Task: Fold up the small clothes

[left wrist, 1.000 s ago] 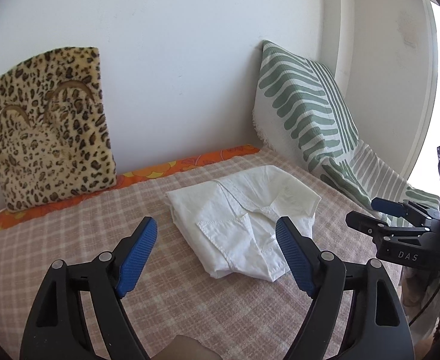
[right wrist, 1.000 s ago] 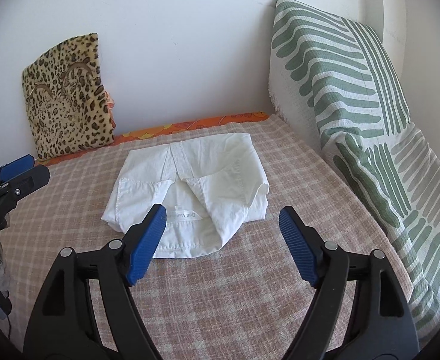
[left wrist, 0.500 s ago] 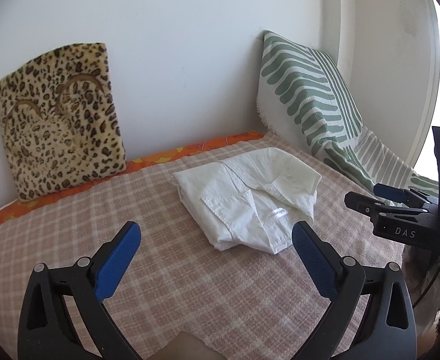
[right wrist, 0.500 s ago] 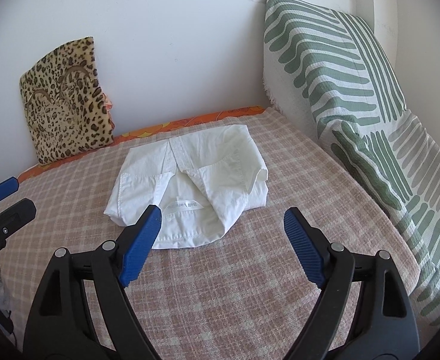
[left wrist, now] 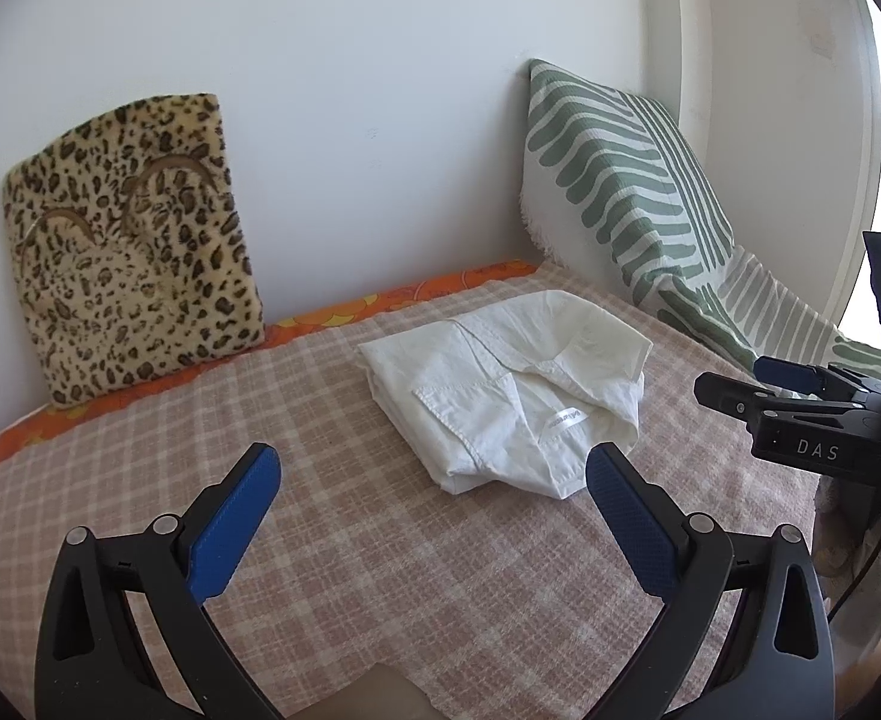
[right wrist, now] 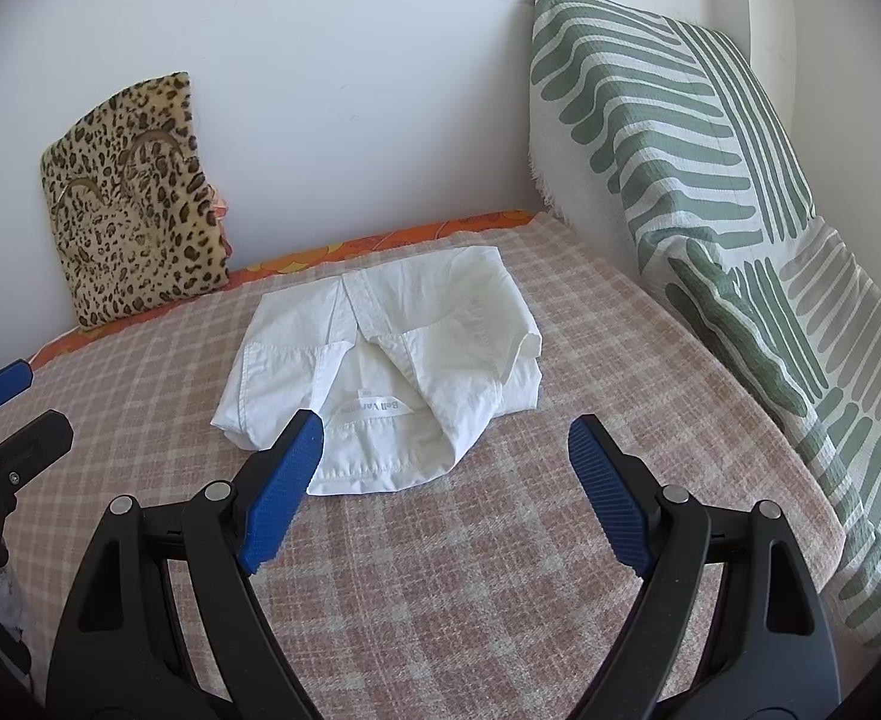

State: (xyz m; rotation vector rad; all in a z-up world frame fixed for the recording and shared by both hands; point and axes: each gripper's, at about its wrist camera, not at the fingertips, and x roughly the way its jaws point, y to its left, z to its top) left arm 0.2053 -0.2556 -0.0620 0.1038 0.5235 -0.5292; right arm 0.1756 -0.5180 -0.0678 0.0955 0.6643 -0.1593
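A small white shirt [left wrist: 506, 396] lies folded into a compact bundle on the pink checked bedspread [left wrist: 320, 540], its collar label facing up. My left gripper [left wrist: 433, 456] hovers just in front of the shirt's near edge, jaws wide open, with nothing between the blue pads. In the right wrist view the same shirt [right wrist: 392, 360] sits just beyond my right gripper [right wrist: 446, 423], which is also open and holds nothing; its left pad overlaps the shirt's near hem in the picture. Each gripper shows at the edge of the other's view.
A leopard-print cushion [left wrist: 128, 276] leans on the white wall at the back left. A green-striped pillow [right wrist: 680, 150] and matching throw fill the right side. An orange sheet edge [left wrist: 380, 306] runs along the wall. Bare bedspread [right wrist: 500, 570] lies in front of the shirt.
The left gripper's jaws have spread wider and it has drawn back a little from the shirt. The right gripper has hardly moved. The shirt lies as before.
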